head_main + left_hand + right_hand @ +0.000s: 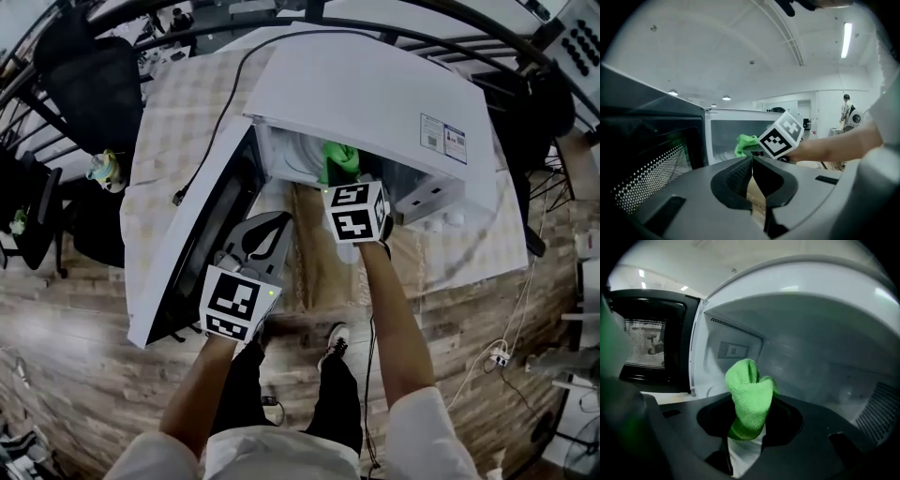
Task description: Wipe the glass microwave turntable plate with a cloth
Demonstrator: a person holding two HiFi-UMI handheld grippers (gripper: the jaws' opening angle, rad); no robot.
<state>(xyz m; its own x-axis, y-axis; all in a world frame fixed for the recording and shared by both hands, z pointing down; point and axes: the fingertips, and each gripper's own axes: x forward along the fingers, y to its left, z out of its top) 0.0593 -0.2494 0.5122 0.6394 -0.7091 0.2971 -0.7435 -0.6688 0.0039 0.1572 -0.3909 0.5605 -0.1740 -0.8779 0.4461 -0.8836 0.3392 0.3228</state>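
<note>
Head view, microwave: white, on the table, with its door swung open to my left.
Head view, right gripper: at the cavity mouth, with the green cloth sticking out ahead of it into the opening.
Head view, left gripper: held back and lower, beside the open door and well short of the cavity.
Left gripper view, jaws: pressed together with nothing between them. The cloth and the right gripper's marker cube are ahead, in front of the cavity.
Right gripper view, jaws: clamped on the cloth, which stands up as a bunched wad between them. The cavity wall is straight ahead.
Turntable plate: I can't pick it out in any view. I judge it sits on the cavity floor, ahead of and below the wad.
Key relation: the right gripper is much the nearer. I judge the wad must tip forward and down to reach the floor.
</note>
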